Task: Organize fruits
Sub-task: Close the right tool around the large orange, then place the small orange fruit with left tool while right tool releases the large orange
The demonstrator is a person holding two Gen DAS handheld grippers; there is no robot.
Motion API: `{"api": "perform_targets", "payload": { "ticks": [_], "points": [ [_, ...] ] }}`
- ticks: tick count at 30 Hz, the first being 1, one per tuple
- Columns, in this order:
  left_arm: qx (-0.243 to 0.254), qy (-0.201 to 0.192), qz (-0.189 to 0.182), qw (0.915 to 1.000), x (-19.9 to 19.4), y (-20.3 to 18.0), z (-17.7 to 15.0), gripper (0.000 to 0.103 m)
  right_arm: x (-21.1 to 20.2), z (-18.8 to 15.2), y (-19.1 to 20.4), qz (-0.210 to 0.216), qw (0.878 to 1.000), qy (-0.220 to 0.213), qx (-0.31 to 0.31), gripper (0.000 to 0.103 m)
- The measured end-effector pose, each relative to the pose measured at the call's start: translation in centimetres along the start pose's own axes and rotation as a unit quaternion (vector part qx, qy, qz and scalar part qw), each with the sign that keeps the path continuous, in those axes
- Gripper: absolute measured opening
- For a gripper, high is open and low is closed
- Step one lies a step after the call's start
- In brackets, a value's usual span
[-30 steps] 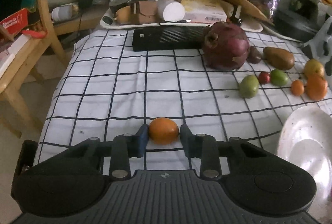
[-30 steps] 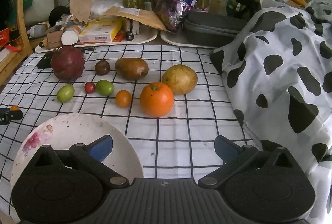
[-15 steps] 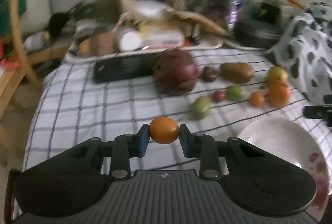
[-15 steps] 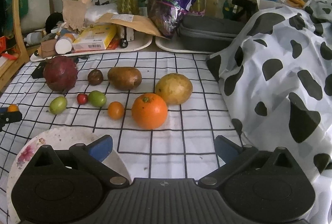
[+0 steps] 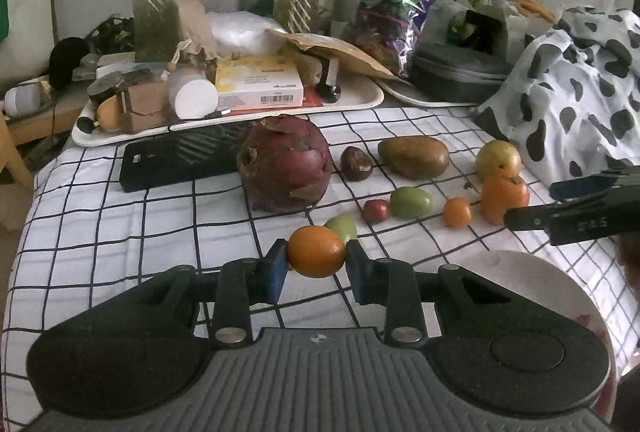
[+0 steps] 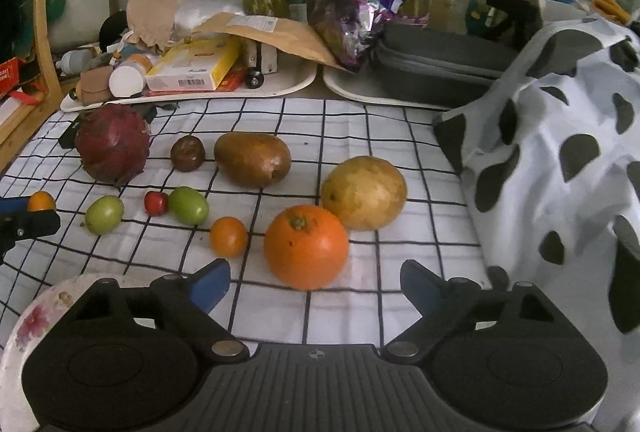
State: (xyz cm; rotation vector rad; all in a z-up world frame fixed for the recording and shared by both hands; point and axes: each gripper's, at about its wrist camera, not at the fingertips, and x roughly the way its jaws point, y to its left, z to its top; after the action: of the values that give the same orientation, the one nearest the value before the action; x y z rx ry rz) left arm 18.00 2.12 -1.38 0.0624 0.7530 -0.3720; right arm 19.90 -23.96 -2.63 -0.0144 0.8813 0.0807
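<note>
My left gripper (image 5: 316, 267) is shut on a small orange fruit (image 5: 316, 251) and holds it above the checked cloth, left of the white floral plate (image 5: 520, 272). My right gripper (image 6: 315, 286) is open and empty, just in front of a large orange (image 6: 306, 246). Fruits lie in rows on the cloth: a dark red dragon fruit (image 6: 112, 142), a brown passion fruit (image 6: 187, 153), a brown mango (image 6: 252, 158), a yellow pear (image 6: 364, 192), two green fruits (image 6: 105, 214) (image 6: 188, 205), a small red fruit (image 6: 156, 202) and a small orange fruit (image 6: 229, 237).
A black flat device (image 5: 176, 160) lies behind the dragon fruit. Cluttered white trays (image 5: 224, 116) and a grey case (image 6: 440, 68) line the back edge. A cow-print cloth (image 6: 560, 172) rises at the right. A wooden chair (image 6: 40, 12) stands at the left.
My left gripper has swung right with the small orange fruit, toward the fruit rows and plate. My right gripper has moved forward, closer to the large orange.
</note>
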Motion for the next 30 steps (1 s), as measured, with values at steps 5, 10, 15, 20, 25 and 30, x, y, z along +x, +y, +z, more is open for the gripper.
{"api": "perform_targets", "payload": {
  "ticks": [5,10,15,20,25,30],
  "points": [
    [0.002,0.003,-0.008,1.0,0.3,0.0,0.2,0.03,1.2,0.7,0.2,0.002,1.0,-0.002,-0.006,0.087],
    [0.01,0.004,-0.018,0.9998,0.3,-0.3,0.1,0.03,2.4,1.3,0.2,0.005,1.0,0.002,-0.01,0.074],
    [0.015,0.004,-0.025,0.9996,0.4,-0.6,-0.1,0.03,3.0,1.2,-0.1,0.02,1.0,0.011,-0.002,0.054],
    [0.035,-0.004,-0.041,0.9985,-0.1,-1.5,-0.4,0.03,1.4,1.0,0.1,0.023,1.0,-0.005,-0.014,0.054],
    [0.056,-0.018,-0.057,0.9966,-1.3,-2.7,-0.9,0.03,-0.6,0.6,0.5,0.029,0.999,-0.018,-0.03,0.054],
    [0.056,-0.019,-0.066,0.996,-2.3,-3.5,-1.7,0.03,-2.4,-0.1,1.0,0.05,0.997,-0.028,-0.044,0.054]
  ]
}}
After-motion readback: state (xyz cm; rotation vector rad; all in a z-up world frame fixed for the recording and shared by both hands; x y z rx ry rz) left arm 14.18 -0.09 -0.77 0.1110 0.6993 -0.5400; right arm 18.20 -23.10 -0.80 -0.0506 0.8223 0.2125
